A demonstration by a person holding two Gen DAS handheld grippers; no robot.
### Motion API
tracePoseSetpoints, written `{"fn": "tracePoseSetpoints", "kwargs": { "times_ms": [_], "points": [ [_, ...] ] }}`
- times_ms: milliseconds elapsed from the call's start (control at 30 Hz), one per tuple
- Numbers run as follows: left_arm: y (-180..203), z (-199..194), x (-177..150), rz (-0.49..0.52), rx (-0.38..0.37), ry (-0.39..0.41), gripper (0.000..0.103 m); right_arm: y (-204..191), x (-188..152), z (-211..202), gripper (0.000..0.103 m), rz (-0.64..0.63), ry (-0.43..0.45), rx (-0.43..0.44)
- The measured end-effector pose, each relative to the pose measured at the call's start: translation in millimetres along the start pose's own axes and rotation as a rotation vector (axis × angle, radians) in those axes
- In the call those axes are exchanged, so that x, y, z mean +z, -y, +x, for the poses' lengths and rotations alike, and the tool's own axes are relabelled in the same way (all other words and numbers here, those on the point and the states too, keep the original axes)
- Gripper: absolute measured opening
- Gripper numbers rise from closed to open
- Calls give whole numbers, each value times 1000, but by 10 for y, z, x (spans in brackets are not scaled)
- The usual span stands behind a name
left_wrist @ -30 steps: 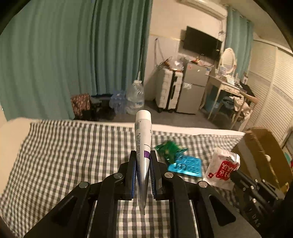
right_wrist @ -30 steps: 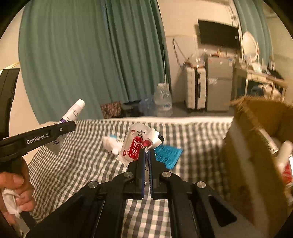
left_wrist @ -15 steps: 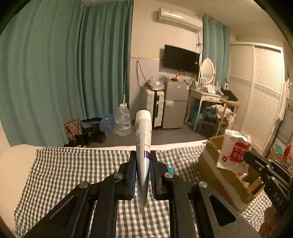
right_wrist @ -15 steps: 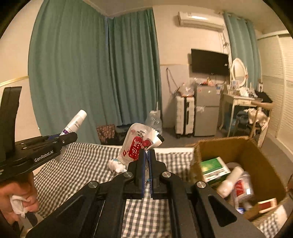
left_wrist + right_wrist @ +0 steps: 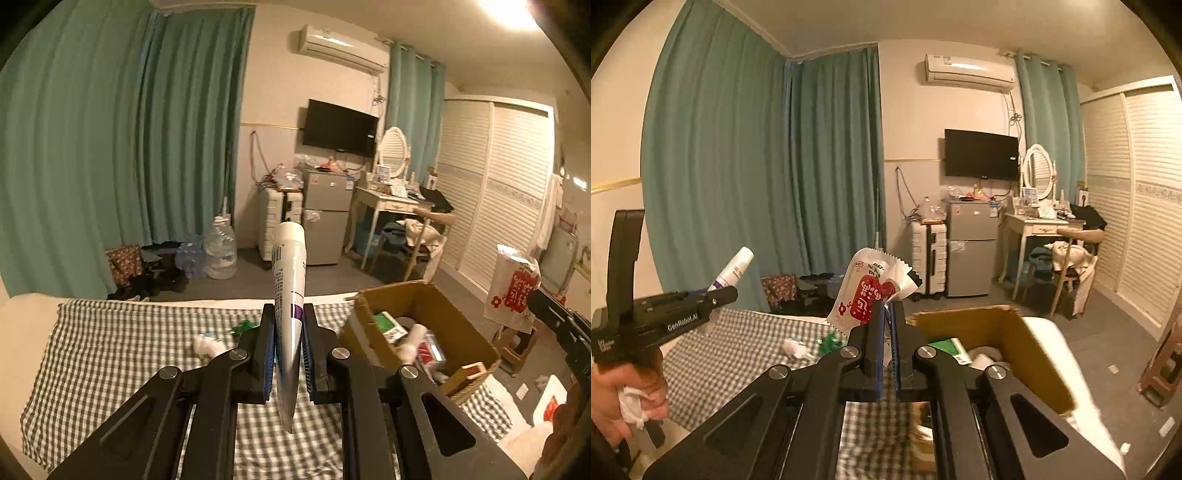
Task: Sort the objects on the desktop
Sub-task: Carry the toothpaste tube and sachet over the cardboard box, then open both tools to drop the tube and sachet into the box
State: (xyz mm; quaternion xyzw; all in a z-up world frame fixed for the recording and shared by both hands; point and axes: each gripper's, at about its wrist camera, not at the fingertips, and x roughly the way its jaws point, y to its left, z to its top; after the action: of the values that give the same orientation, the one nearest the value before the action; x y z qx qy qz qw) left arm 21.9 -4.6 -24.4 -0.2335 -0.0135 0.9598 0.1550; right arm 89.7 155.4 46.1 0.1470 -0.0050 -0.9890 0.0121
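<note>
a: how does the left hand-held gripper (image 5: 289, 343) stand?
b: low in the middle of its own frame, jaws clamped tight on a tube, pointing a little downward. in the right wrist view it sits at the left edge, the person's hand (image 5: 626, 395) wrapped round its grip with a bit of white tissue.
a: and the right hand-held gripper (image 5: 886, 343)?
b: jaws pressed together on a packet's edge, low centre of its frame.

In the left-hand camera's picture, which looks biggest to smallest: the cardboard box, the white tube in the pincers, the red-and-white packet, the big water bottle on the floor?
1. Cardboard box
2. White tube, though it sits right at the lens, which inflates it
3. Red-and-white packet and water bottle: too alike to rank.
</note>
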Motion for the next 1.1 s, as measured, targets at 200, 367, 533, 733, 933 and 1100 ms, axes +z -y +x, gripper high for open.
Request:
{"fn": "tracePoseSetpoints", "kwargs": {
  "times_ms": [200,367,533,733,933,1100],
  "points": [
    [479,12,25,47,-88,-9,13,434,-41,-224,3,8,14,-48],
    [863,190,57,77,-125,-26,13,749,-62,-169,3,48,29,-67],
    [1203,514,39,92,-157,-58,13,983,-131,-43,3,79,14,-76],
    [1573,929,-84,159,-184,-118,13,1232,-228,189,3,105,-26,-110],
    [1784,1333,-227,197,-209,-181,13,1392,-357,502,3,155,-77,-104],
    [1850,1653,-292,217,-229,-220,13,1478,-479,742,3,193,-111,-100]
  ]
}}
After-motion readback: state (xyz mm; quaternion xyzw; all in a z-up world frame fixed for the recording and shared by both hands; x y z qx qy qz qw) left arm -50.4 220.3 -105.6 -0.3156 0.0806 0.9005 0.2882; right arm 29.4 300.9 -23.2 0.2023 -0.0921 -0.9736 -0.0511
